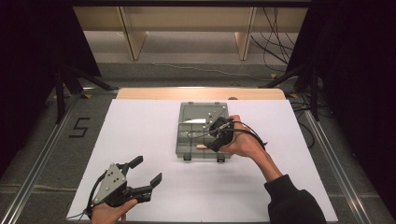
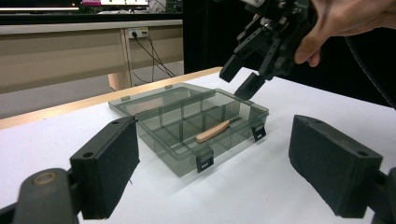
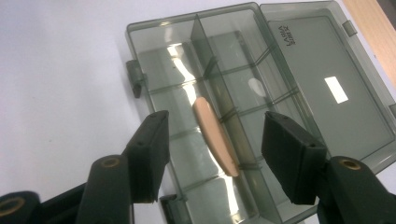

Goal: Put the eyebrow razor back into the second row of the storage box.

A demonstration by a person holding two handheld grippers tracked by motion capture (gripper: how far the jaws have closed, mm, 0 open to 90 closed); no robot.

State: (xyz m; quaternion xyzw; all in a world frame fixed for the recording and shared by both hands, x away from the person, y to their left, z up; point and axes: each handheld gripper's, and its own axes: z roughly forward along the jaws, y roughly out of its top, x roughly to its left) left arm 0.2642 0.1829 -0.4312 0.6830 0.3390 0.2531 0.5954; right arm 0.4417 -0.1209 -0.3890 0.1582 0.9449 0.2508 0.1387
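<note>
a smoky clear compartment box [image 1: 187, 135] sits open mid-table on a white sheet [image 1: 140, 126], its lid [image 3: 327, 79] laid flat behind. a slim peach stick [image 3: 215, 137] lies across the dividers in the front row. the right gripper [image 1: 215, 135] hovers just above it, jaws spread wide and empty, seemingly lined up to grasp it. the left gripper [image 1: 142, 175] rests near the table's front edge, wide open, holding nothing, likely waiting.

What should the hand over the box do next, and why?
Probably lower the right gripper a little and close on the tan stick. Its jaws are open either side of the stick, which lies loose in the open grey box, and hold nothing.
</note>
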